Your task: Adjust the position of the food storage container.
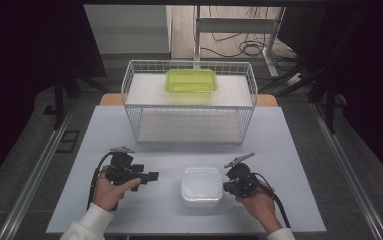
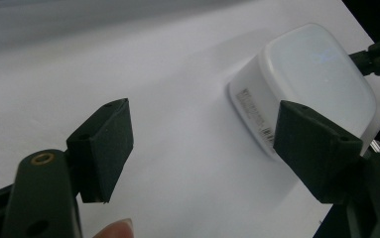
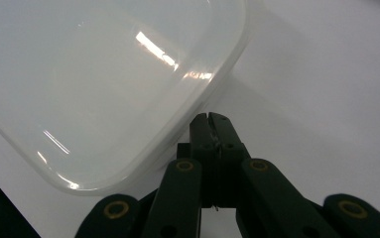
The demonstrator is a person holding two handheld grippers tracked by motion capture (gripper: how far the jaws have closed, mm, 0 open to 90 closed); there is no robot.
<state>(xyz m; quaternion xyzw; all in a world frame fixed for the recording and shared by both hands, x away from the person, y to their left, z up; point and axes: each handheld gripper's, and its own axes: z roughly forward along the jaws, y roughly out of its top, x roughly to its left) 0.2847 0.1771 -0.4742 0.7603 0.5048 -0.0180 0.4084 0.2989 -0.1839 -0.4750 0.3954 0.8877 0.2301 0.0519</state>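
A white lidded plastic container [image 1: 202,186] sits on the pale table [image 1: 149,212], between my two grippers. My left gripper [image 1: 148,179] is held to its left with the jaws wide open and nothing between them. In the left gripper view the container [image 2: 306,74] lies ahead and to the right of the left gripper [image 2: 201,124]. My right gripper [image 1: 226,186] is shut, its tips close against the container's right side. In the right gripper view the shut tips of the right gripper [image 3: 210,120] sit just below the container's [image 3: 93,84] rim; I cannot tell whether they touch it.
A white wire basket rack [image 1: 189,107] stands at the back of the table. A green lidded container [image 1: 191,80] rests on its top shelf. Bare table surface lies in front of the rack and on both sides of the white container.
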